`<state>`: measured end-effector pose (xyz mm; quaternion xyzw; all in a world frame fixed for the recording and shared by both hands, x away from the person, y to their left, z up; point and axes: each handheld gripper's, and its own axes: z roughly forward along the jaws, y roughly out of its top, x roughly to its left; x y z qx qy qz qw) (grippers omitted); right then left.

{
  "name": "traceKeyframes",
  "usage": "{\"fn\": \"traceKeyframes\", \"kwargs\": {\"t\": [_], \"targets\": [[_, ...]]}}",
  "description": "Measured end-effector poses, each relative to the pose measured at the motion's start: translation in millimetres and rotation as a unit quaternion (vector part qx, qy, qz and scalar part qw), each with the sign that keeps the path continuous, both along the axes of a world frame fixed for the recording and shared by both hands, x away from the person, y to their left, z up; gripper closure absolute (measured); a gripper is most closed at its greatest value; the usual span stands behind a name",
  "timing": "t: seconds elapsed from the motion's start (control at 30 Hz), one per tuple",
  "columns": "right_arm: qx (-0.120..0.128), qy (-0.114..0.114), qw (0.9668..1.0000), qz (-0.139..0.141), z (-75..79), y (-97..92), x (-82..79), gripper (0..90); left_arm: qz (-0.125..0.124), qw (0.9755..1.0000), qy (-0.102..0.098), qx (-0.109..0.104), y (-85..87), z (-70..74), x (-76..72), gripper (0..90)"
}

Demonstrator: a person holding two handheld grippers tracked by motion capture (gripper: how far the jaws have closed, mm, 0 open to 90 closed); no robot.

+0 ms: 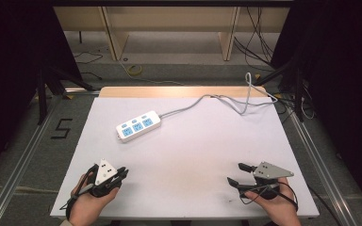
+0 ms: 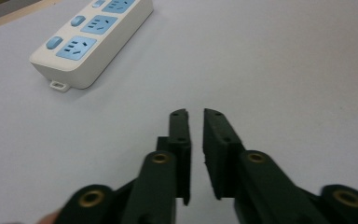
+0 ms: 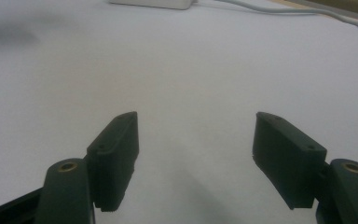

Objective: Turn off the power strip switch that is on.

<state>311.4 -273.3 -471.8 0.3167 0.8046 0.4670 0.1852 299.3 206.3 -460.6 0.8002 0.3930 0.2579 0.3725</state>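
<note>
Left gripper (image 1: 121, 173): held low over the near left part of the white table (image 1: 188, 155), jaws nearly closed with only a thin slit between them, holding nothing; it pointed toward the power strip, probably a rest pose.

Power strip (image 1: 138, 125): white, three blue sockets with a switch beside each, lying flat and aslant at the table's far left-centre, well apart from both grippers. Grey cord (image 1: 217, 100): ran right and looped at the far edge, clear of the working area.

Right gripper (image 1: 239, 174): held at the near right, jaws wide apart and empty, seemingly ready to grasp.
</note>
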Motion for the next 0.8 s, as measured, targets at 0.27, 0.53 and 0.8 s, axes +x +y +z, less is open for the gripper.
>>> {"fn": "traceKeyframes", "kwargs": {"t": [0.27, 0.53, 0.8], "targets": [[-0.002, 0.001, 1.0, 0.002, -0.4, 1.6, 0.4, 32.5, -0.008, 0.9999, 0.004, 0.005, -4.2, 2.6, 2.1, 89.5], [-0.003, 0.002, 1.0, 0.003, -0.3, 1.6, 0.2, 32.6, -0.001, 1.0, 0.006, 0.005, -6.0, 4.9, 5.3, 89.5], [-0.004, 0.001, 1.0, 0.004, -0.2, 2.2, 0.2, 32.6, 0.005, 0.9999, 0.011, 0.005, -6.2, 7.8, 9.3, 89.5]]}}
